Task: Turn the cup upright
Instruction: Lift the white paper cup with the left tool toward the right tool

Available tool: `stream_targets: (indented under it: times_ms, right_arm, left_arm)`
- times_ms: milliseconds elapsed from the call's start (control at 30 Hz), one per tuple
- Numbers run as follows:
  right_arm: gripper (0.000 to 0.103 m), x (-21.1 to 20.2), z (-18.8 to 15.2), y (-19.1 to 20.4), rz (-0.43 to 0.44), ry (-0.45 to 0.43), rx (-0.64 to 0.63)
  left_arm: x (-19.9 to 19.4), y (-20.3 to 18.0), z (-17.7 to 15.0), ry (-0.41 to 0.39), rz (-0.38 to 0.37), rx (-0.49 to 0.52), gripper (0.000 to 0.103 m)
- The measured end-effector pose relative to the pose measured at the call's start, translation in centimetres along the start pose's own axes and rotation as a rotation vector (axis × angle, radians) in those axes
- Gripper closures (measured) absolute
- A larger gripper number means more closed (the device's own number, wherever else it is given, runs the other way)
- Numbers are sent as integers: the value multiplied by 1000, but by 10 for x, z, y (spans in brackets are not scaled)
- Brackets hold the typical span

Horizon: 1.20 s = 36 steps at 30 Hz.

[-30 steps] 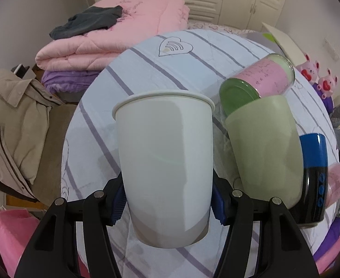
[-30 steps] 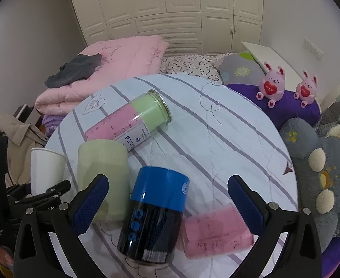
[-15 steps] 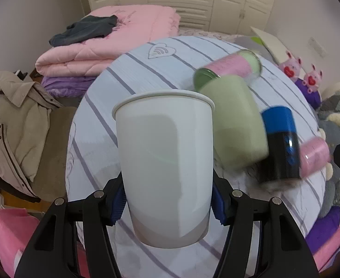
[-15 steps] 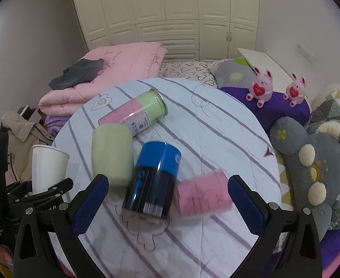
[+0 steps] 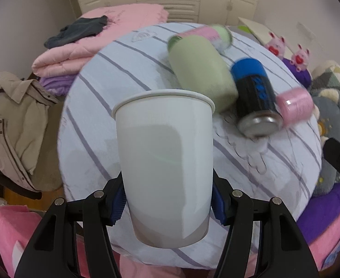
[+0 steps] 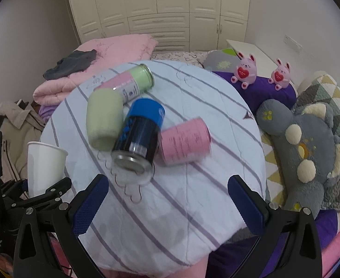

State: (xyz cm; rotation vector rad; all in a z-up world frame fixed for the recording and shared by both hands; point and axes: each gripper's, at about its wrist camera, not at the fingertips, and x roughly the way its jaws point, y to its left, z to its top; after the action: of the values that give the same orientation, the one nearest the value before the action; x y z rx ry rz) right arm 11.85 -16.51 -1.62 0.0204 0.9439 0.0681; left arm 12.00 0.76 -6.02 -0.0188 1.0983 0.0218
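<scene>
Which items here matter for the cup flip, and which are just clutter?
Job:
white paper cup, rim up
left hand-held gripper, shut on it

Lying about:
green cup
blue-topped can
pink roll
pink-and-green tin
right hand-held gripper, open

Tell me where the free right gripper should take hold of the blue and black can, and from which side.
Grip the blue and black can across the middle of its round body, coming down from above. It lies on its side, with the green cup against one flank and the pink cup near the other, so gaps look tight. The right gripper is open wide.
</scene>
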Motion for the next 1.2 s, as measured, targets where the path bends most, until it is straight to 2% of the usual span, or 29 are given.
stream_targets:
  times_ms: [233, 467, 533, 600, 833, 1200]
  right_arm:
    - [0, 3, -20, -4, -23, 29, -5]
    - [0, 14, -33, -12, -38, 66, -4]
    - [0, 19, -36, -15, -40, 81, 0]
    - [0, 23, -39, -19, -40, 96, 7]
    - [0, 22, -42, -28, -43, 99, 37]
    - [0, 18, -43, -27, -43, 100, 38]
  left_arm:
    - [12, -22, -18, 30, -28, 49, 41]
    - [29, -37, -23, 53, -14, 74, 41]
    - [33, -41, -23, 62, 12, 89, 29]
    - [33, -43, -24, 48, 33, 99, 22]
    - [35, -43, -24, 54, 19, 93, 17]
    - [27, -45, -26, 58, 8, 110, 17]
